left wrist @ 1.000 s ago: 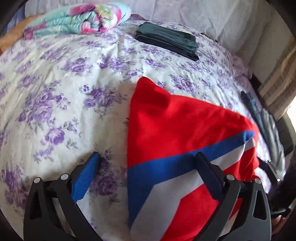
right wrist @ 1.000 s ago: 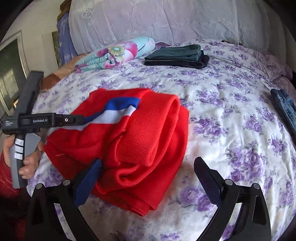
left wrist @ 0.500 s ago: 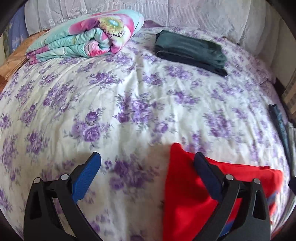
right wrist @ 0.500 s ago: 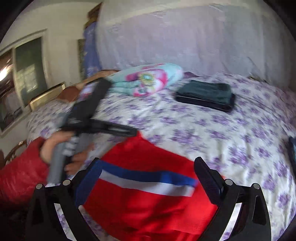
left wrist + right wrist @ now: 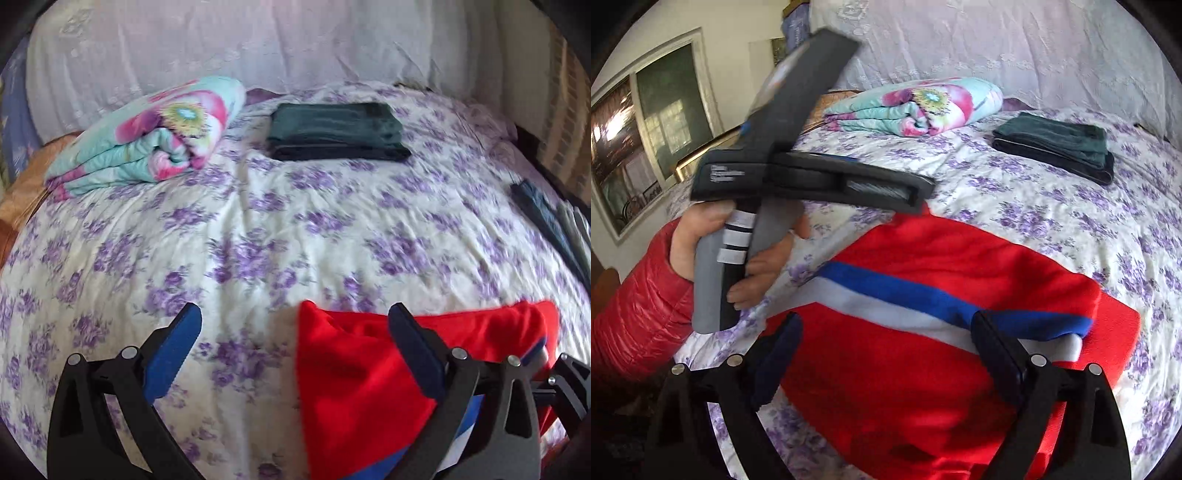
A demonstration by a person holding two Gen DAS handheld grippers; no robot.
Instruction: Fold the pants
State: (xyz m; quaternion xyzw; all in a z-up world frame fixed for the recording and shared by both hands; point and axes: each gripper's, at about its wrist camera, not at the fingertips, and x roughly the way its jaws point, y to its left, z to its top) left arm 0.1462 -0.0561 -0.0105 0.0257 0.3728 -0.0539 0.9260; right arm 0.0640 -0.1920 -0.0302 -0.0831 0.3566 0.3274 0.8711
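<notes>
The red pants [image 5: 942, 350] lie folded on the bed [image 5: 258, 229] before me, both my left gripper [image 5: 295, 354] and right gripper [image 5: 886, 354] spread and empty, so next I likely square the bundle.

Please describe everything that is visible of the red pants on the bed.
The red pants lie folded into a compact, roughly rectangular bundle on the floral bedsheet, at its near side. The fabric looks soft and fleece-like. A blue band and a white band beside it run across the top layer. The folded edges look thick and rounded. Both grippers are open and hold nothing: the right gripper is just over the bundle, and the left gripper is by its left edge. Whether either touches it cannot be told.
</notes>
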